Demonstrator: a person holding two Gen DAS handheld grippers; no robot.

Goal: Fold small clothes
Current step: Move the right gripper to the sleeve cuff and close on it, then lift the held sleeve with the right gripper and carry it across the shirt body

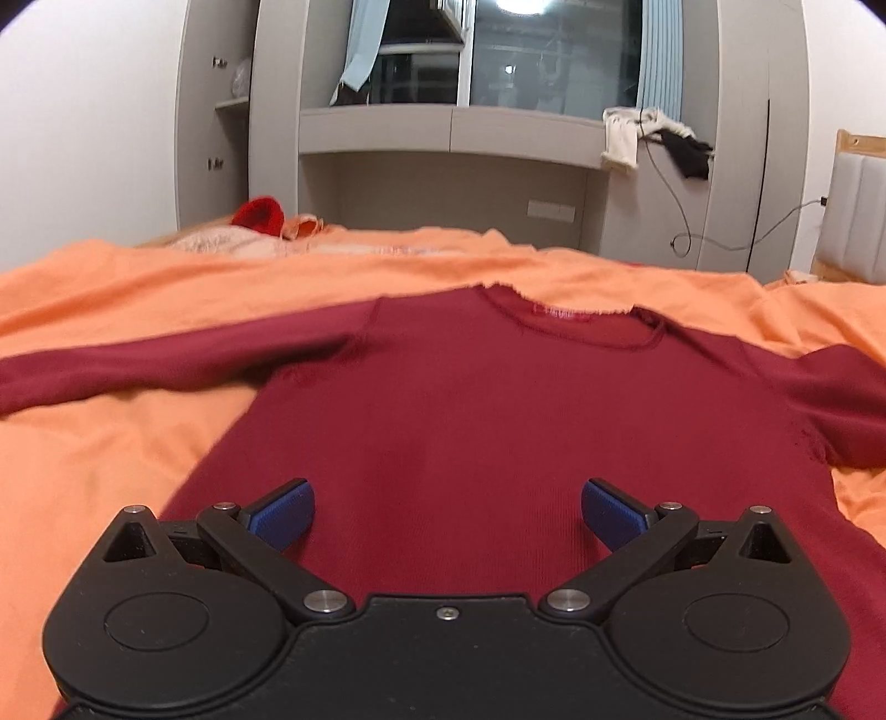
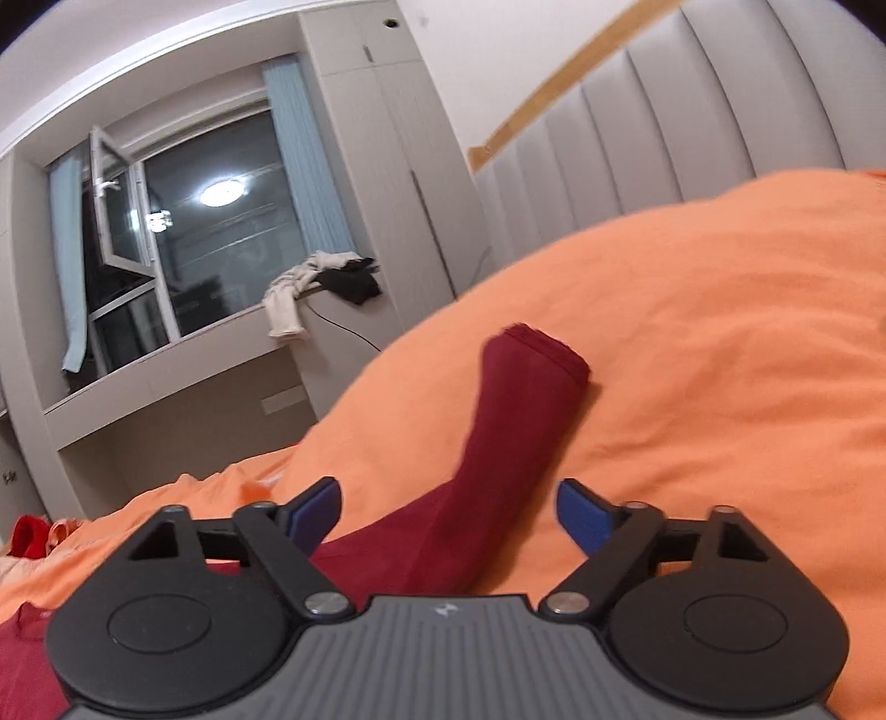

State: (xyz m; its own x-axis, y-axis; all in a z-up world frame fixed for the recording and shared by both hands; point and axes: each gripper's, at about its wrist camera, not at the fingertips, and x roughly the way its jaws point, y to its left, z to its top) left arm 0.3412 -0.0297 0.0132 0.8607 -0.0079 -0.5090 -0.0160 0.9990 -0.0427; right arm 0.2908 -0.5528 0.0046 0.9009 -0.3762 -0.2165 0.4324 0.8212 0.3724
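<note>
Left wrist view: sweater flat, both jaws empty

Left wrist view shows the left gripper (image 1: 447, 512), jaws wide and holding nothing, over the dark red knitted long-sleeved sweater (image 1: 470, 399) spread on the soft orange bedsheet (image 1: 111, 443). Right gripper (image 2: 447, 512), jaws apart and empty, faces the sleeve (image 2: 515, 421) toward 12 o'clock. Thin, limp knit could bunch, or sheet get pinched along.

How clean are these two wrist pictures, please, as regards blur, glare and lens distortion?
Left wrist view: fisheye bends the room's edges, the ceiling lamp's reflection glares in the dark window, and the dark red shirt is soft at its collar. Right wrist view: tilted, the shirt's sleeve smeared by motion, the lamp's reflection blown out, the corners vignetted.
</note>
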